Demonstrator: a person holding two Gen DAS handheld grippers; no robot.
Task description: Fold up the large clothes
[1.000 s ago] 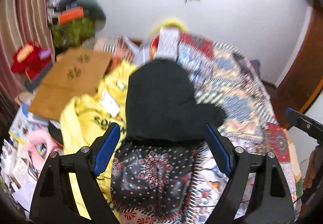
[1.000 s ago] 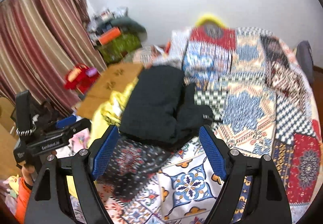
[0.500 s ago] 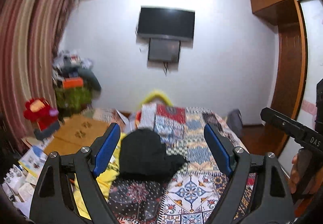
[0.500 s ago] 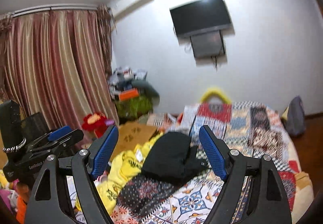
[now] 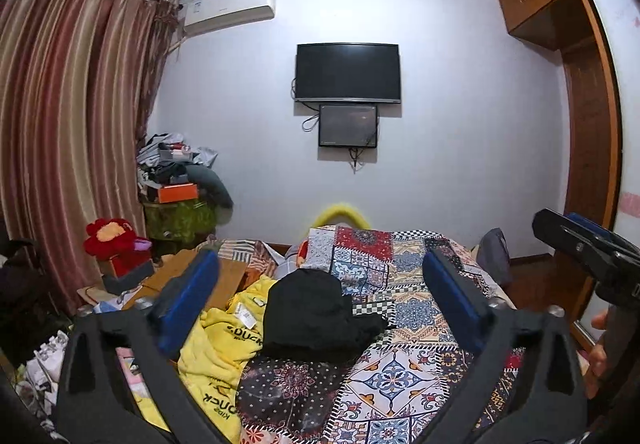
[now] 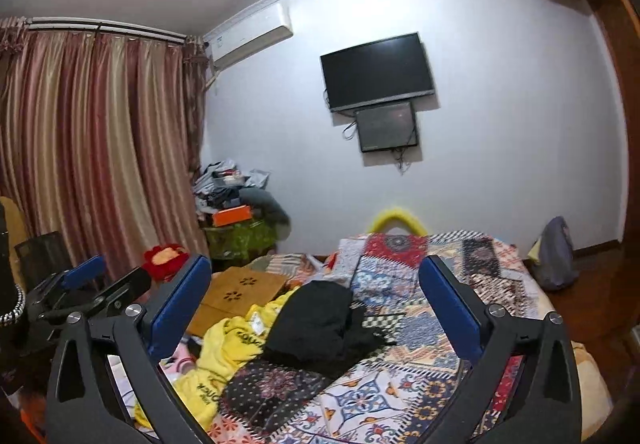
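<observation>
Folded black garment (image 5: 316, 314) at twelve o'clock on patchwork quilt (image 5: 416, 312), likely finished; left gripper (image 5: 320, 304) and right gripper (image 6: 316, 304) raised clear, jaws just spread fully wide, holding nothing.

The black garment (image 5: 316, 312) was seen as matt, soft cloth, folded on a printed patchwork bedcover (image 5: 404, 360) of smooth woven fabric. The yellow garment (image 5: 224, 340) looked fleecy, with a paper tag. The curtains (image 5: 72, 123) showed a satin sheen. The wardrobe (image 5: 592, 91) was finished in polished wood.
</observation>
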